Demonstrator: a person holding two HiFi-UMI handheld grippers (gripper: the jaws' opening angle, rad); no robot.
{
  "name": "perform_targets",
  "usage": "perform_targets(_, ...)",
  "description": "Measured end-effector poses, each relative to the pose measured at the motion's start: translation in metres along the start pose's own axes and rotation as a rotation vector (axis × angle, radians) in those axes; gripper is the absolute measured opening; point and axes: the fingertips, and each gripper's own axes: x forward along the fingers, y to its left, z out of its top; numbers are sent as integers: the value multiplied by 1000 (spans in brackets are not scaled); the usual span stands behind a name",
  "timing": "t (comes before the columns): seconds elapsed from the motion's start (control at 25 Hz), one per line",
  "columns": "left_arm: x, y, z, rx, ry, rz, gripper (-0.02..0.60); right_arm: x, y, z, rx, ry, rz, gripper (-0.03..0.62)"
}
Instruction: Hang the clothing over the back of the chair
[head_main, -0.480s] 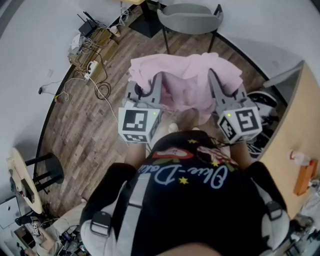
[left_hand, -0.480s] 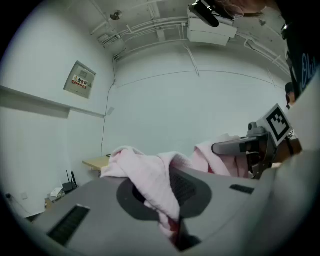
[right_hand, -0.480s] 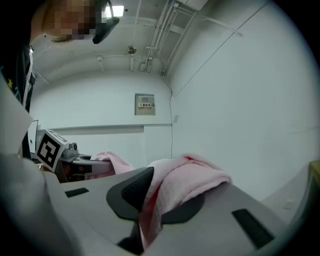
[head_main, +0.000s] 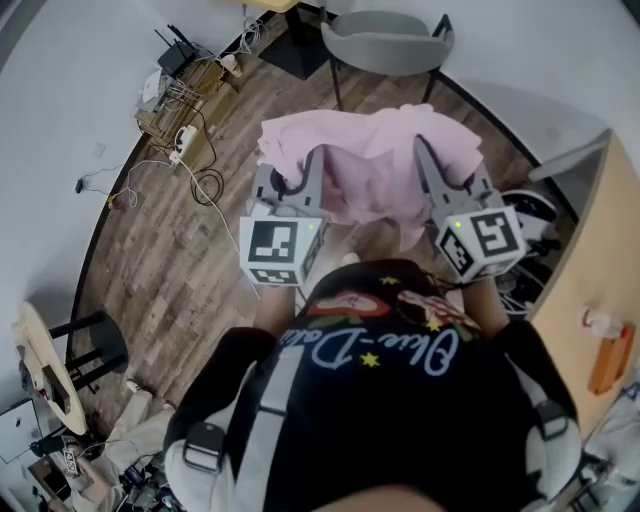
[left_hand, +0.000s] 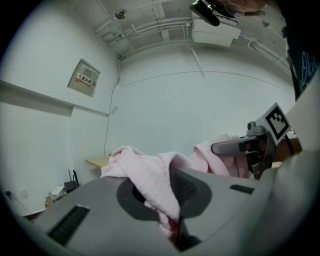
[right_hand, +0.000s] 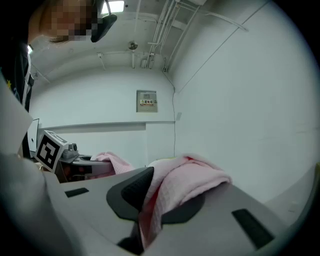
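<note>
Holding a pink garment (head_main: 375, 165) slung between both tools, you stand on the wood floor (head_main: 160, 260) facing a grey chair (head_main: 385, 40). The chair sits ahead by the white wall, apart from the cloth, with a strip of bare boards between them.

Your left gripper (head_main: 293, 168) has its jaws pressed together on one bunched edge of the fabric. In the left gripper view the cloth is pinched between the pads and spills over the top of them. Your right gripper (head_main: 447, 163) clamps the opposite edge the same way, with a fold mounded over its jaws in the right gripper view. Both tools point roughly level, side by side. The garment sags between them, and a tail of it hangs lower near the right one.

To your left the floor lies open, and a tangle of cables (head_main: 195, 175) keeps to the curve of the wall. A black stool (head_main: 95, 340) stands well apart, behind that side. To your right the room is tighter — the edge of a wooden cabinet (head_main: 590, 270) runs close beside the right gripper.
</note>
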Motion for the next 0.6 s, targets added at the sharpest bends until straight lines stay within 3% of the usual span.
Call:
perform_targets(0.32,0,73,6,-15,1,43,21,70,31,20,-24,18,45,40)
perform_targets(0.6,2,116,-1,-4,12,126,21,124,50,21,-44,19,131,40)
